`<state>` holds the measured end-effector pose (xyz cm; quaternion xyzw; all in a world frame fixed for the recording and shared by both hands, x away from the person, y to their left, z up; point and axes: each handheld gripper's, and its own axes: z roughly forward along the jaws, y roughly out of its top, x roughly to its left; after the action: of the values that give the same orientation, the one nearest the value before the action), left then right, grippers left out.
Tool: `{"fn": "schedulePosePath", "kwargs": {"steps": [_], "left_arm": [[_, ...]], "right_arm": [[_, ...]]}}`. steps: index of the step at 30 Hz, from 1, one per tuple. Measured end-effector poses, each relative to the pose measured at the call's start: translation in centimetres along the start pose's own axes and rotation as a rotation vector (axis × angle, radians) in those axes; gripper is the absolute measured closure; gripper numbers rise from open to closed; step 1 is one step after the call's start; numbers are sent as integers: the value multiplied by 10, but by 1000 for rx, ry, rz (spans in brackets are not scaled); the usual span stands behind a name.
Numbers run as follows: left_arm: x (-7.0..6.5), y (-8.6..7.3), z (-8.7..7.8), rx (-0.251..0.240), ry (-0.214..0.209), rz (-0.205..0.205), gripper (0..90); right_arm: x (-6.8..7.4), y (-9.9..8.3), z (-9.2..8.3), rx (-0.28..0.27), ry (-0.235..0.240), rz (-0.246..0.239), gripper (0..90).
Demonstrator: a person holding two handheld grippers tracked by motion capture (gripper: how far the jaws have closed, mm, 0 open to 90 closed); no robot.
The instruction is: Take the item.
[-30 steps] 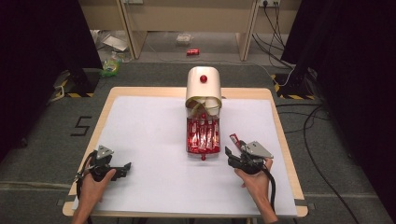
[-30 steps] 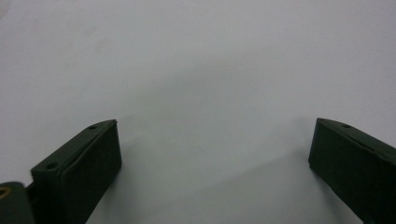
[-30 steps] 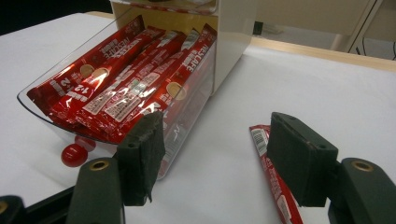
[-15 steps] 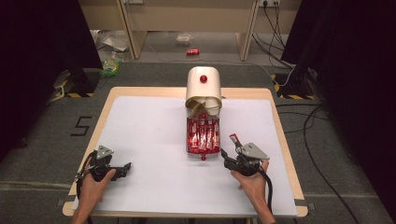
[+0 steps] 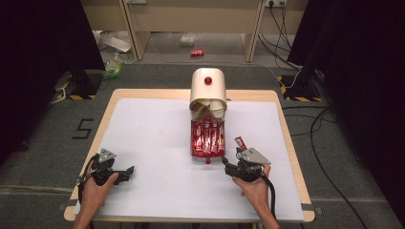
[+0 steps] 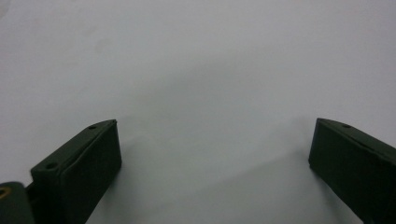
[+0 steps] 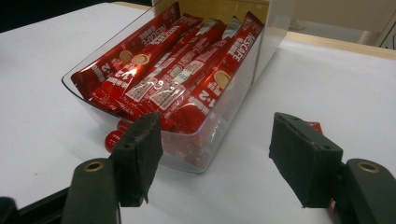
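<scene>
Black right tongs (image 7: 215, 158) spread, angled toward the sachet tray (image 7: 196, 154); left tongs (image 6: 212, 168) spread, low over white tabletop (image 6: 196, 56).

- You work at a wooden table (image 5: 153, 94) with a white sheet (image 5: 148, 138) covering most of its top.
- Beyond the table's far edge, a red can (image 5: 197, 53) lies on the grey floor, with a clear packet (image 5: 187, 40) just behind it.
- Off the table's far left corner you have a green bundle (image 5: 113, 66) and some pale litter (image 5: 117, 44).
- A number 5 (image 5: 83, 129) is marked on the floor to the left of the table.
- Black cables (image 5: 325, 143) trail over the floor to the right of the table.
- Yellow-and-black striped tape (image 5: 298, 98) sits near the table's far right corner.
- Dark curtains (image 5: 358, 71) hang well to either side of the table.
- Pale wooden furniture (image 5: 191, 14) stands beyond the table.
</scene>
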<state>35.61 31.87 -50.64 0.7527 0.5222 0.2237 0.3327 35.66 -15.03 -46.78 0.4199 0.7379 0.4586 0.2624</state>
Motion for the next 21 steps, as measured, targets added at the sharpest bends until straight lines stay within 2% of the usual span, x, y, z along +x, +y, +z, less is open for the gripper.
{"fn": "schedulePosePath", "kwargs": {"steps": [21], "left_arm": [[0, 0, 0, 1, 0, 0, 17]], "right_arm": [[12, -6, 8, 33, 43, -16, 327]]}}
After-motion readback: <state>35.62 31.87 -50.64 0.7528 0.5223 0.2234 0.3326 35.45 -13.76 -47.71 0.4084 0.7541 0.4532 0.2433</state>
